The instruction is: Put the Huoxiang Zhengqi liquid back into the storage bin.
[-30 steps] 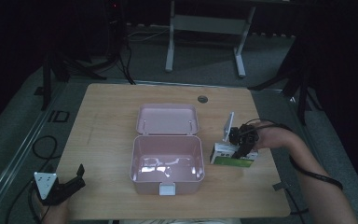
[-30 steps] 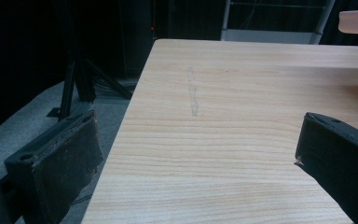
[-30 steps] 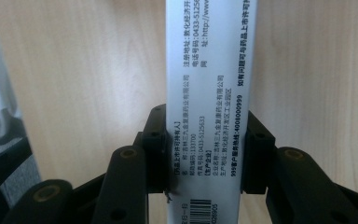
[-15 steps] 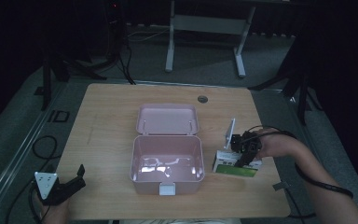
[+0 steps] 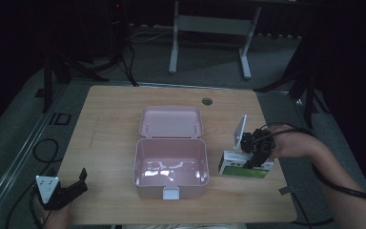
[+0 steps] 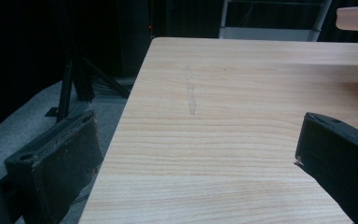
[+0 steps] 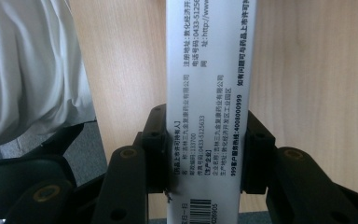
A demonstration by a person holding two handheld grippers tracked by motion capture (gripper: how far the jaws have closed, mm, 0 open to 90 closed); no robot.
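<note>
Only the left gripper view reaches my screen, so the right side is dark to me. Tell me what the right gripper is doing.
Observer: The right gripper is shut on a white and green box, one jaw pressed to each side.
Operator: Give me where that box is.
Observer: Just right of the pink case, with a gap between them. I cannot tell whether it is lifted or resting.
Operator: Report the state of the case.
Observer: It is open, with the lid laid back flat on the table, and nothing shows inside it.
</note>
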